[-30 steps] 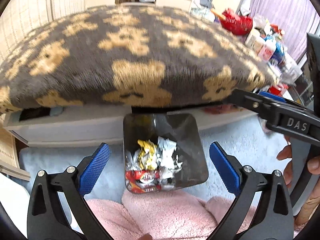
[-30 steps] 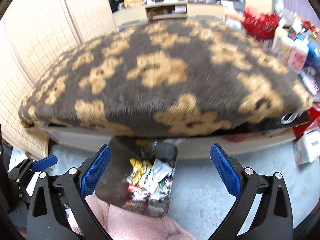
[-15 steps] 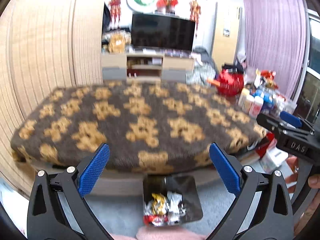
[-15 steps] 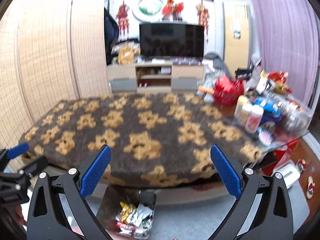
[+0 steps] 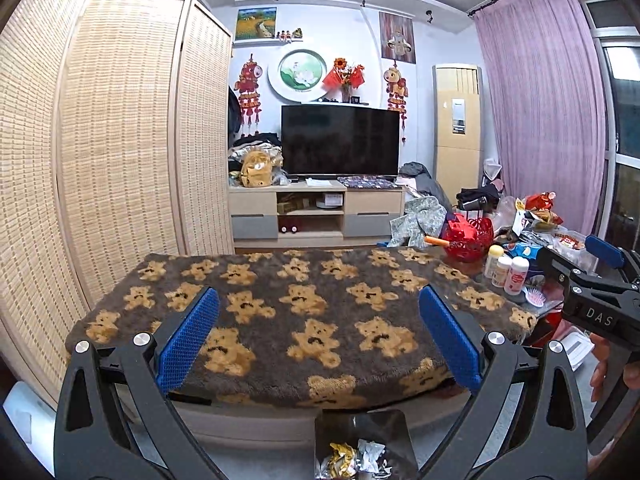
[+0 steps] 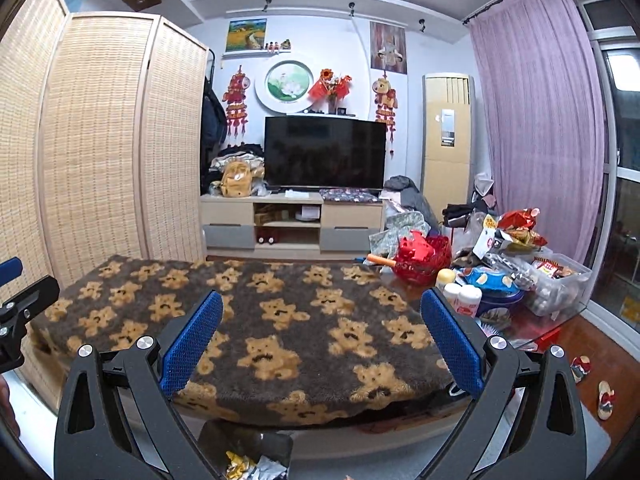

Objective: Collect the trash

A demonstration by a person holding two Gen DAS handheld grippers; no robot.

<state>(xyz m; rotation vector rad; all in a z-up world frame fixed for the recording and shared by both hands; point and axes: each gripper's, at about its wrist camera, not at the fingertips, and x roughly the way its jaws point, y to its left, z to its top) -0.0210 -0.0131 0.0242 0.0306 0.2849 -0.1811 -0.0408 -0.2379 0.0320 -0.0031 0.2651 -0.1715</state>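
Note:
A small dark metal bin (image 5: 362,432) stands on the floor in front of the table, with crumpled yellow, silver and red wrappers (image 5: 354,458) inside. It shows at the bottom of the right wrist view too (image 6: 248,452). My left gripper (image 5: 318,340) is open and empty, held high above the bin and facing the table. My right gripper (image 6: 320,342) is open and empty at about the same height. The right gripper's body shows at the right edge of the left wrist view (image 5: 588,300).
A low table under a brown bear-pattern blanket (image 5: 304,312) fills the middle. At its right end are bottles (image 6: 464,298), a red basket (image 6: 420,260) and snack packets (image 6: 516,232). Behind stand a TV stand (image 5: 316,208), a TV and a woven screen (image 5: 120,140).
Both grippers have risen and tilted up from looking down at the bin to facing the room. The bin has slid to the bottom edge of both views. Both stay open.

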